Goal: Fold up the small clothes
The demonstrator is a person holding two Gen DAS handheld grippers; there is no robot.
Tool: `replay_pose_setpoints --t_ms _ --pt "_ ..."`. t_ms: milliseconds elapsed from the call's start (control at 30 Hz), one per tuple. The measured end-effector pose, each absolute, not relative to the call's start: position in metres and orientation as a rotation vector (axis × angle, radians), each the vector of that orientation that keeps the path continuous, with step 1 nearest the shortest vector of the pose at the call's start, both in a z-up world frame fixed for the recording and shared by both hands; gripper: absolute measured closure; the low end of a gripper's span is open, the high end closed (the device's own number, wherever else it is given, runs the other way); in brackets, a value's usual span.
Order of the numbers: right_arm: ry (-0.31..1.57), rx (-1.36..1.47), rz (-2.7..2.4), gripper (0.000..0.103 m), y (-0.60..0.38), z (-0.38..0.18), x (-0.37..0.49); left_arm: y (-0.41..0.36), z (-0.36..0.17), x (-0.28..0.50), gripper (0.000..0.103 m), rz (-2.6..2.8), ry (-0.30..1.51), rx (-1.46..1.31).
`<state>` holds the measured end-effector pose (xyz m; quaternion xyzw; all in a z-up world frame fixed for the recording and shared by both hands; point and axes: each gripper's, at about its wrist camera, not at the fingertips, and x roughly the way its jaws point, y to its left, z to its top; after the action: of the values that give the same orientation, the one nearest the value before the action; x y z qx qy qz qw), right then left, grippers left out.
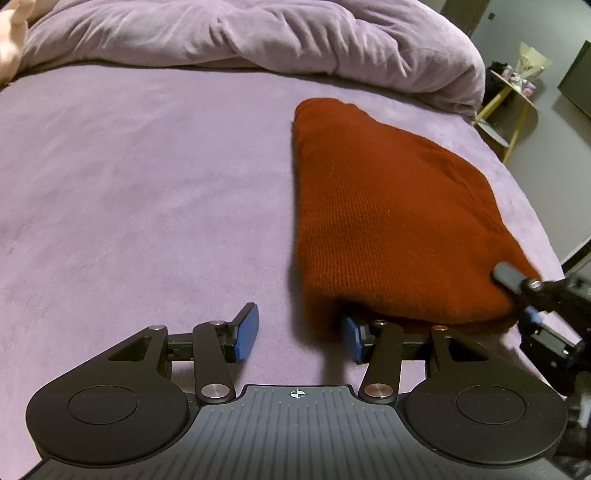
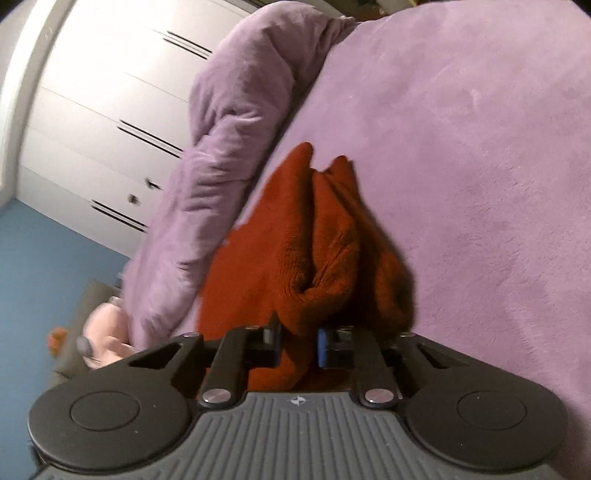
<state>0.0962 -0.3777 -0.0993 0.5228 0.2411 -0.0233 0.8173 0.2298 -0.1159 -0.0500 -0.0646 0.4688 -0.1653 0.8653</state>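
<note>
Left claw (image 1: pixel 297 338): the two blue-padded fingers are seen spread wide apart, low over the bed. The right-hand finger (image 1: pixel 352 338) is tucked under the near left corner of the rust-red ribbed knit garment (image 1: pixel 388 221); the left-hand finger (image 1: pixel 246 332) is held over bare sheet, apart from the cloth.

Right claw (image 2: pixel 299 341): the fingers are drawn close together, with a bunched edge of the rust-red knit garment (image 2: pixel 317 258) pinched between them; cloth is gathered in ridges just ahead of the tips. In the left wrist view this claw (image 1: pixel 517 295) is seen at 4 o'clock, clamped on the near right corner of the garment.

Garment: it is laid folded on the bed, toward 2 o'clock from the left claw, narrowing away from the camera.

Surface: a lilac plush bed sheet (image 1: pixel 129 184) covers the bed; a crumpled lilac duvet (image 1: pixel 240 33) is heaped along the far edge at 12 o'clock.

Room: a small round side table with yellow legs (image 1: pixel 517 92) carrying small items stands at 2 o'clock beyond the bed. In the right wrist view, white wardrobe doors with dark slot handles (image 2: pixel 110 92) are seen at 10 o'clock.
</note>
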Motion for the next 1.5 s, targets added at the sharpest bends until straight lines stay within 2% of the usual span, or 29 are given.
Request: replay_pose_setpoints --t_ms 100,167,267,633,733,833,933,967,1033,1100,1300,1500 --pt "0.385 1.355 0.075 0.091 -0.389 -0.114 0.084 -0.111 -0.05 0.232 0.05 -0.342 0.991 -0.173" --pt "0.363 1.425 0.062 0.091 -0.397 -0.122 0.079 -0.108 -0.05 0.235 0.048 -0.343 1.001 -0.199" --pt "0.476 1.303 -0.036 0.092 -0.397 -0.12 0.083 -0.107 -0.051 0.236 0.048 -0.339 1.009 -0.212" --pt "0.563 0.968 -0.094 0.092 -0.376 -0.1 0.094 -0.105 -0.051 0.237 0.048 -0.347 1.012 -0.201" --pt "0.57 0.958 -0.081 0.091 -0.382 -0.102 0.092 -0.101 -0.051 0.238 0.047 -0.354 1.013 -0.206" --pt "0.576 0.994 -0.074 0.086 -0.394 -0.103 0.084 -0.097 -0.051 0.239 0.041 -0.369 1.014 -0.205" --pt "0.613 0.974 -0.105 0.07 -0.404 -0.097 0.073 -0.087 -0.052 0.237 0.029 -0.391 1.007 -0.193" --pt "0.648 0.949 -0.142 0.063 -0.407 -0.094 0.073 -0.083 -0.052 0.235 0.029 -0.393 1.006 -0.19" --pt "0.647 0.924 -0.169 0.061 -0.414 -0.084 0.068 -0.07 -0.051 0.234 0.028 -0.38 1.011 -0.198" --pt "0.622 0.952 -0.149 0.048 -0.424 -0.078 0.066 -0.057 -0.047 0.237 0.027 -0.353 1.014 -0.237" --pt "0.611 0.937 -0.045 0.045 -0.436 -0.069 0.116 -0.046 -0.036 0.266 0.027 -0.369 0.988 -0.414" --pt "0.65 0.897 -0.046 0.042 -0.443 -0.078 0.193 -0.083 -0.041 0.308 0.025 -0.44 0.988 -0.412"
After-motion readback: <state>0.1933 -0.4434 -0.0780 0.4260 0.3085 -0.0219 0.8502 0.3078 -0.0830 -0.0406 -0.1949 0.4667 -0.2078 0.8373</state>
